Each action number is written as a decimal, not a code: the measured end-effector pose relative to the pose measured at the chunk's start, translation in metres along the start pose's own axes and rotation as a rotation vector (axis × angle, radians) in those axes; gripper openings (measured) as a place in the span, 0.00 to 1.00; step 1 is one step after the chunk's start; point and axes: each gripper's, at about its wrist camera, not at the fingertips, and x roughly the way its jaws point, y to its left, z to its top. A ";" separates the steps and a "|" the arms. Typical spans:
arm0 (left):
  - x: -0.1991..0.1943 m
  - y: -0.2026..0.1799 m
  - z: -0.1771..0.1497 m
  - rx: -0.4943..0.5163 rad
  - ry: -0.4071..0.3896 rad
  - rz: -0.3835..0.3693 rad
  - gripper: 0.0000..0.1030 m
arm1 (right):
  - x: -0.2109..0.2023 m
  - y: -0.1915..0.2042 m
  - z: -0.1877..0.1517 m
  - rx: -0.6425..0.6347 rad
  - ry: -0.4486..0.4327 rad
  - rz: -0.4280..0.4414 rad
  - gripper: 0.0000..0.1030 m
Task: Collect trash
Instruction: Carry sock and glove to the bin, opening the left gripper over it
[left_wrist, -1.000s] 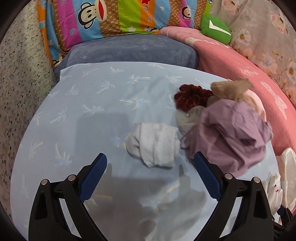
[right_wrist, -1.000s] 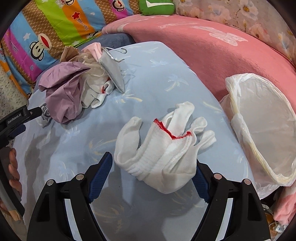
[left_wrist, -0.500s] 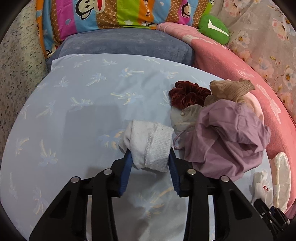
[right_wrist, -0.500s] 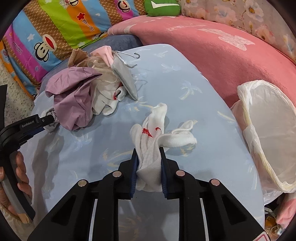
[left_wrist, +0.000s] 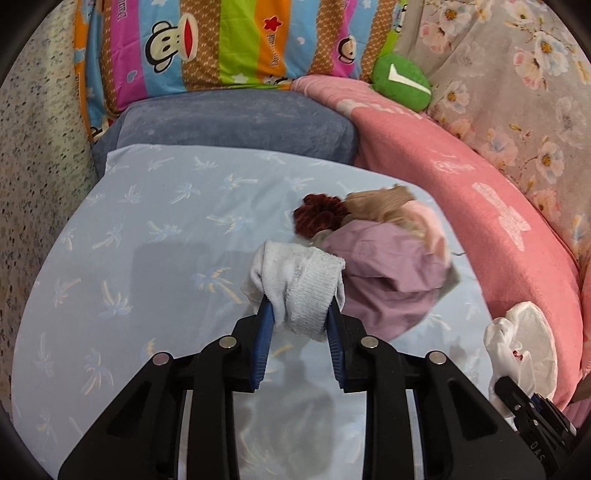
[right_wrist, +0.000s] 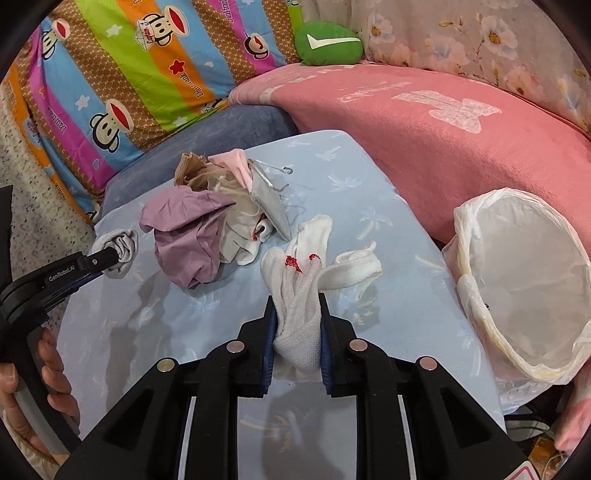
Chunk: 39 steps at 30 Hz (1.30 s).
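A rolled grey-white sock (left_wrist: 299, 280) hangs lifted off the pale blue sheet (left_wrist: 147, 258). My left gripper (left_wrist: 299, 308) holds it, its jaws still closing with both blue pads pressing on the sock. In the right wrist view the same sock (right_wrist: 122, 247) shows at the far left. My right gripper (right_wrist: 296, 314) is shut on a white knit glove with red trim (right_wrist: 299, 280), whose fingers trail down to the sheet. A white bag-lined bin (right_wrist: 535, 277) stands open to the right of the glove.
A heap of clothes lies mid-sheet: purple cloth (right_wrist: 192, 229), a dark red scrunchie (left_wrist: 321, 218), a grey piece on a wire hanger (right_wrist: 273, 173). A pink blanket (right_wrist: 443, 140) borders the right side, with striped bedding (left_wrist: 221, 40) behind. A person's hand (right_wrist: 51, 369) shows lower left.
Both grippers went from wide open to closed, the left on the sock and the right on the glove. Both then rose, lifting the sock clear and the glove partly off the sheet.
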 end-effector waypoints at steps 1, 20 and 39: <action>-0.004 -0.004 0.000 0.005 -0.006 -0.010 0.26 | -0.005 -0.003 0.000 0.005 -0.008 0.001 0.18; -0.036 -0.123 -0.023 0.216 -0.024 -0.167 0.26 | -0.064 -0.071 -0.002 0.122 -0.112 -0.018 0.18; -0.027 -0.239 -0.059 0.411 0.051 -0.311 0.27 | -0.099 -0.173 -0.004 0.237 -0.153 -0.127 0.18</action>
